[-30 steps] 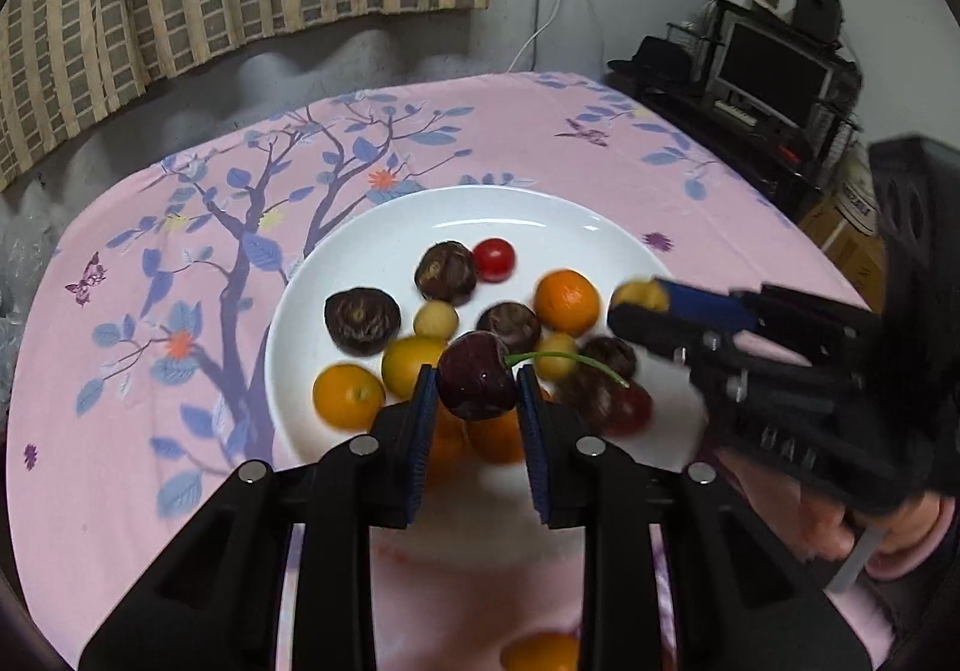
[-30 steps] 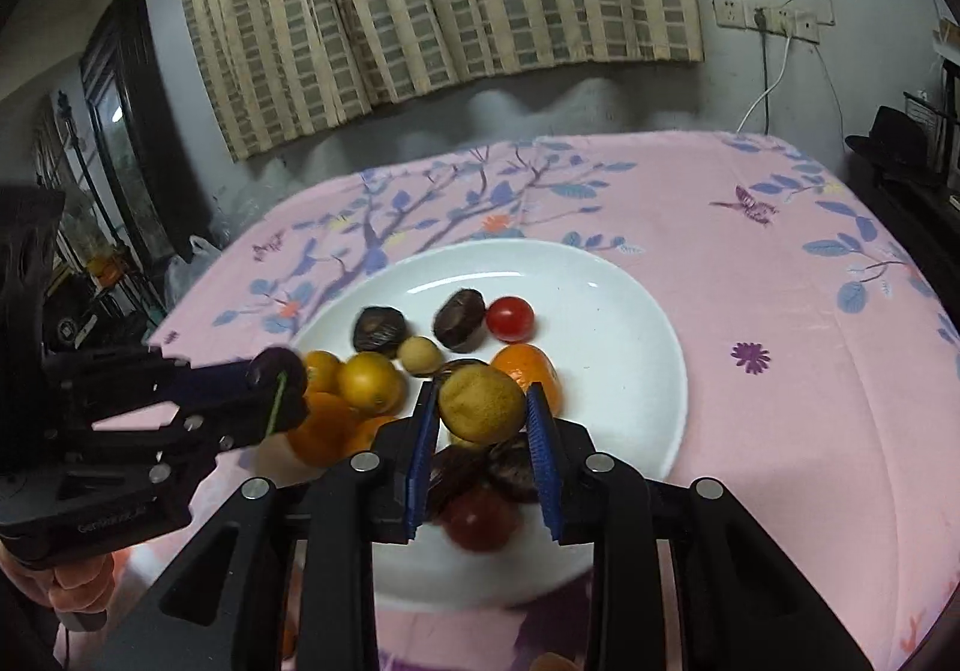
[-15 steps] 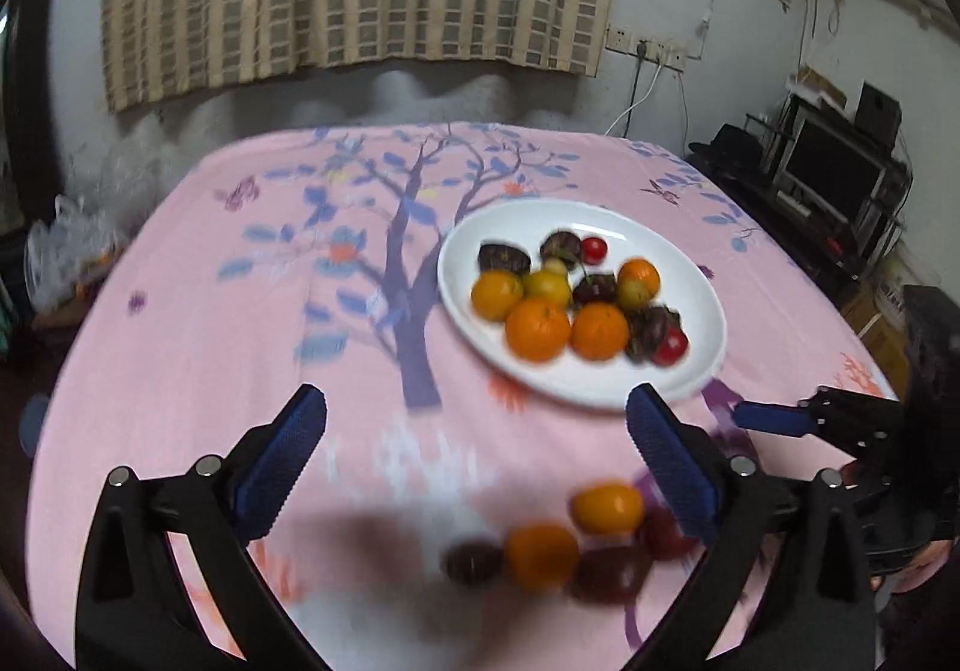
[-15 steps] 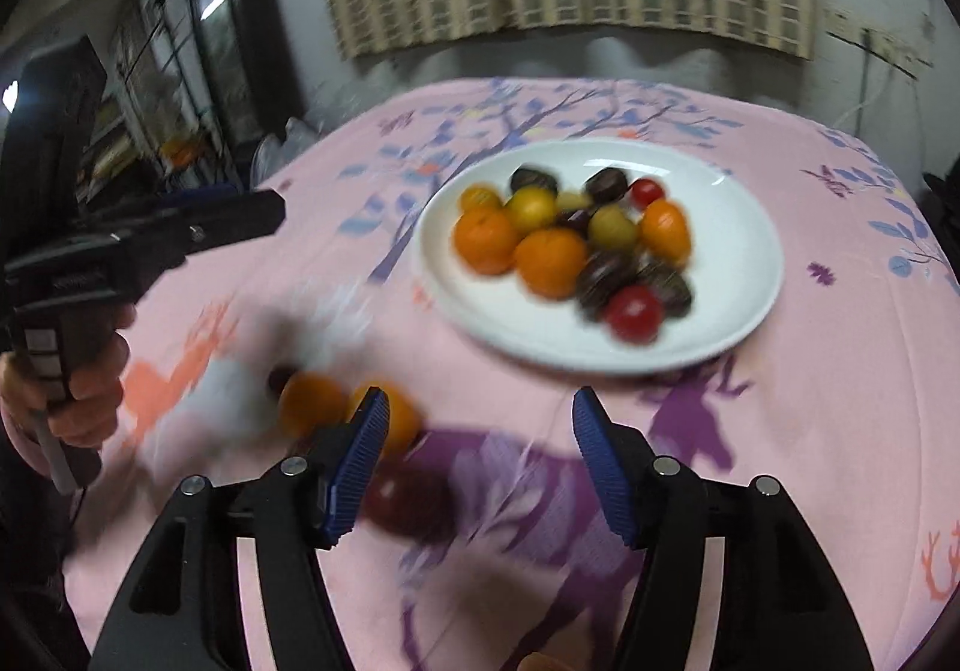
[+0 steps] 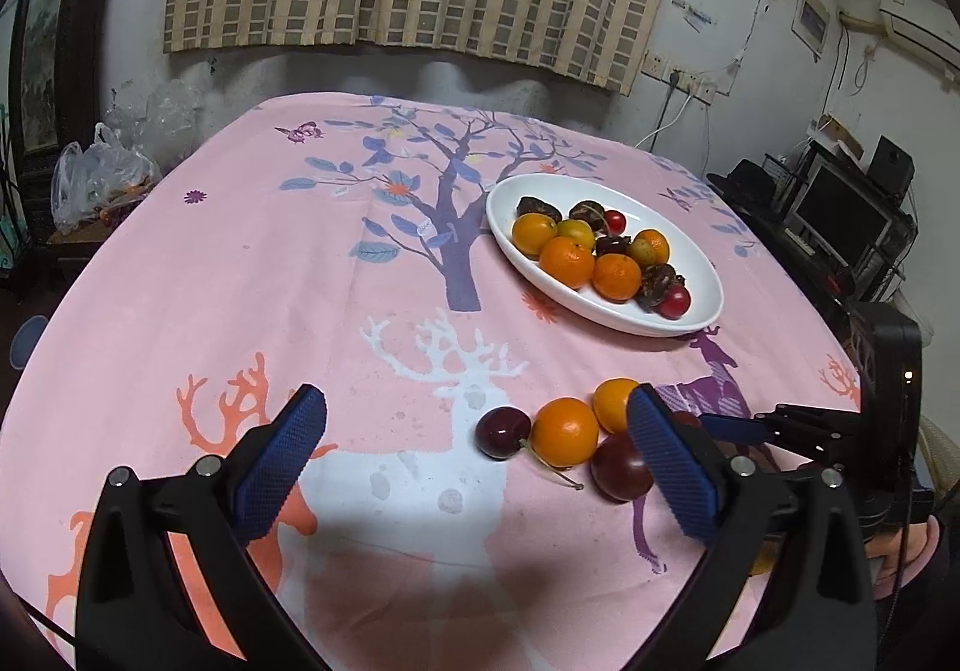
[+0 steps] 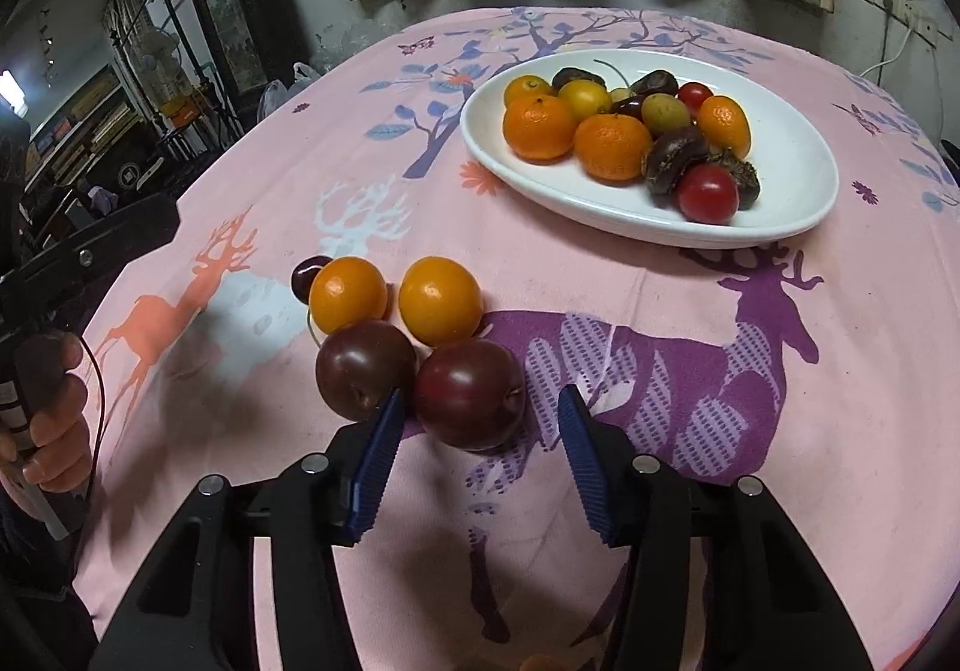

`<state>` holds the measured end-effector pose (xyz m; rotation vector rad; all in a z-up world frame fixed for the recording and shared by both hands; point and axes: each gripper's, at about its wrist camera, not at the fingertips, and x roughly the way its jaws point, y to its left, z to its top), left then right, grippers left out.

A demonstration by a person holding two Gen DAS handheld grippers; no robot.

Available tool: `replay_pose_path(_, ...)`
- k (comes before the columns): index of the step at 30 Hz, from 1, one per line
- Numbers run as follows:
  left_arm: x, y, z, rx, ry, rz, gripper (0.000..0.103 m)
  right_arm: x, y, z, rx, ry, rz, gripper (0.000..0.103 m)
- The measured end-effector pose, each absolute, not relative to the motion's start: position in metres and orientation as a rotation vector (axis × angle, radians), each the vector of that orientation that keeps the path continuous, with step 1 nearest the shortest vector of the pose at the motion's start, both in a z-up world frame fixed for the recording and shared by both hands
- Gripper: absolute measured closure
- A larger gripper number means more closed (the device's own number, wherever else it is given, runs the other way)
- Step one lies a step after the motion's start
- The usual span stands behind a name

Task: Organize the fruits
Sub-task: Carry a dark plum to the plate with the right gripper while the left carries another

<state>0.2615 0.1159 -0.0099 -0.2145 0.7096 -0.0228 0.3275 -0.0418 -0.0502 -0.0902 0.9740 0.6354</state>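
Observation:
A white plate (image 5: 690, 245) (image 6: 792, 155) holds several oranges, dark fruits and red cherry tomatoes. Near the table's front lie loose fruits: two oranges (image 5: 565, 431) (image 6: 440, 300), two dark plums (image 5: 620, 466) (image 6: 469, 394) and a cherry with a stem (image 5: 503, 432) (image 6: 306, 275). My left gripper (image 5: 477, 467) is open wide and empty, above the cloth just short of the loose fruits. My right gripper (image 6: 475, 455) is open and empty, its jaws on either side of the nearer plum without touching it.
The table carries a pink cloth (image 5: 300, 263) printed with a tree and deer. Plastic bags (image 5: 102, 179) sit off the table's far left. A TV stand (image 5: 840, 215) stands at the right. A dark cabinet (image 6: 228, 11) stands at the left.
Both grippers dropped their fruit at the plate, opened, and pulled back to the table's front. The right gripper now straddles a plum.

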Motion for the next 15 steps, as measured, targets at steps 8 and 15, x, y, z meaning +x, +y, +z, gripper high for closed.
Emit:
replay_pose_path(8, 0.260, 0.110, -0.014, -0.207, 0.724, -0.040, 0.004, 0.340, -0.045, -0.056, 0.019, 0.993, 0.671, 0.064)
replay_pose_path(15, 0.259, 0.078, -0.024, -0.127, 0.745, -0.149, 0.005, 0.333, -0.071, -0.021, 0.053, 0.867, 0.604, 0.065)
